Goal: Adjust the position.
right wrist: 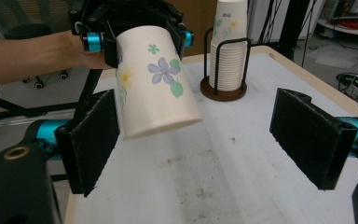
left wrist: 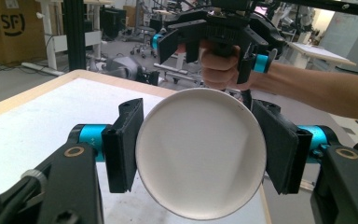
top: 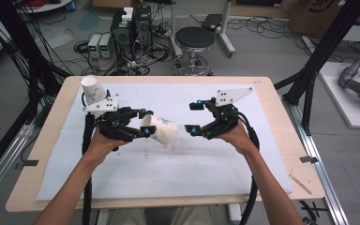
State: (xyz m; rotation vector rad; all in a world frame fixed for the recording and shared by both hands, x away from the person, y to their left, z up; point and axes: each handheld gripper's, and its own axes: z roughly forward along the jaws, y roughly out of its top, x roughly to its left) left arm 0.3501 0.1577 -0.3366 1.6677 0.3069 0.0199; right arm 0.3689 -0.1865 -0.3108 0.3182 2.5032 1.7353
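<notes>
A white paper cup [top: 160, 130] with printed flowers hangs sideways above the white mat [top: 183, 164]. My left gripper [top: 145, 123] is shut on the cup near its base. The left gripper view shows the round base [left wrist: 200, 151] clamped between both jaws. The cup's mouth [right wrist: 161, 126] points toward my right gripper [top: 193, 117]. That gripper stands wide open a short way to the right of the cup, apart from it. In the right gripper view the cup [right wrist: 151, 88] hangs ahead, toward the left jaw, and the right gripper [right wrist: 203, 137] holds nothing.
A tall stack of matching cups [top: 93, 89] stands in a black wire holder [right wrist: 226, 77] at the table's back left. The wooden table edge [top: 281, 122] frames the mat. A stool [top: 194, 40] and electronics sit on the floor beyond.
</notes>
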